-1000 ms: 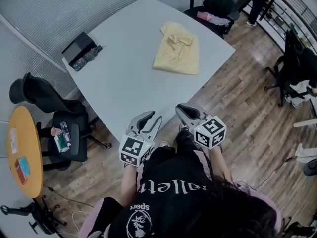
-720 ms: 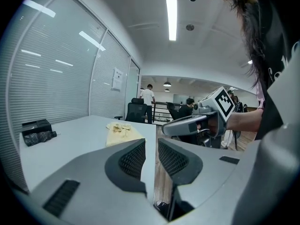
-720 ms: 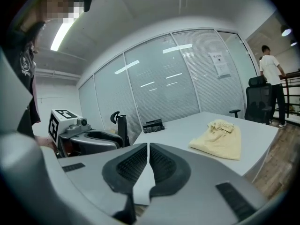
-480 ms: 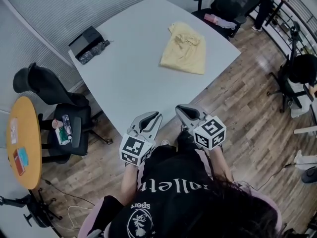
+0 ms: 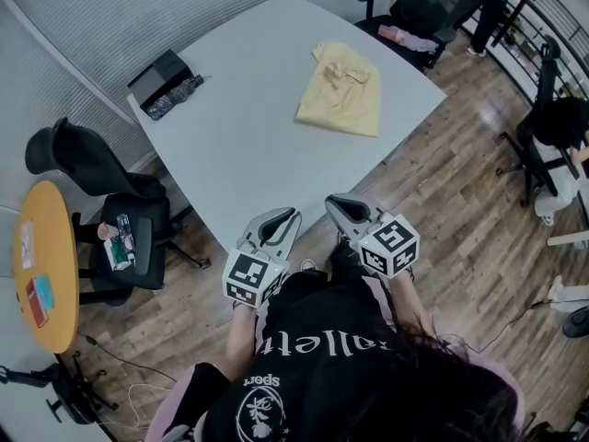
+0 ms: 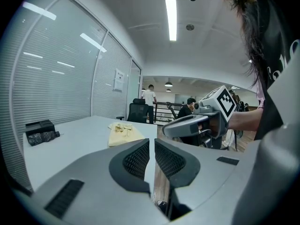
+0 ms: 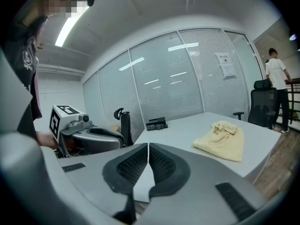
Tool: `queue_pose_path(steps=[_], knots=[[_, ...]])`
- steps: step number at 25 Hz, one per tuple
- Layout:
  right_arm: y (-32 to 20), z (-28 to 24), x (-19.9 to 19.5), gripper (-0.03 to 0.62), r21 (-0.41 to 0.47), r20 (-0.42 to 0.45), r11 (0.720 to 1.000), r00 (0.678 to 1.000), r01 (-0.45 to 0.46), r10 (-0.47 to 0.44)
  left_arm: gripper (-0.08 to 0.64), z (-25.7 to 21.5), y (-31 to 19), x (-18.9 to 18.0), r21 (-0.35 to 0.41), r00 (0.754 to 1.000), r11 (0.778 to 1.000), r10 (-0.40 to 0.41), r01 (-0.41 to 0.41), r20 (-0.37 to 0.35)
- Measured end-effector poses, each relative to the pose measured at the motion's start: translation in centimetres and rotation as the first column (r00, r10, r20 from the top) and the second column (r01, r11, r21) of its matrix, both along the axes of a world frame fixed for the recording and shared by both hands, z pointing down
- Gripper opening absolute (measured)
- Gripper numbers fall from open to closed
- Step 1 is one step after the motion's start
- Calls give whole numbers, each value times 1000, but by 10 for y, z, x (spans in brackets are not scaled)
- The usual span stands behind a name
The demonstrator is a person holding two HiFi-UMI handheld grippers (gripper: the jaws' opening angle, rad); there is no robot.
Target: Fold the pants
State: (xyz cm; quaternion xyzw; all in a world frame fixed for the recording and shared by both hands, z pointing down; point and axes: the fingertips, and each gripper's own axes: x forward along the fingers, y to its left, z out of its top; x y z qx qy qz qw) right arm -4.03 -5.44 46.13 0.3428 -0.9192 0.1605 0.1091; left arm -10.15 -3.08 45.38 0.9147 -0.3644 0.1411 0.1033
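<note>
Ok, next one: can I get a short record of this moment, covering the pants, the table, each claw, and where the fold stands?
pants: yellow, lying on the far right part of the table, far end rumpled
table: pale grey, with a black box at its far left corner
left claw: shut, nothing in it, held by the near table corner
right claw: shut, nothing in it, beside the left one
contact: neither claw touches the pants
fold: not yet begun
</note>
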Motion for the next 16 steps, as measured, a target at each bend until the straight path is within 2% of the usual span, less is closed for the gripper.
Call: queue_pose_path(steps=[16], knots=[[3, 5, -6, 26, -6, -18, 1000, 1000, 10, -10, 54, 4, -2, -6, -7, 1000, 1000, -11, 11, -9]])
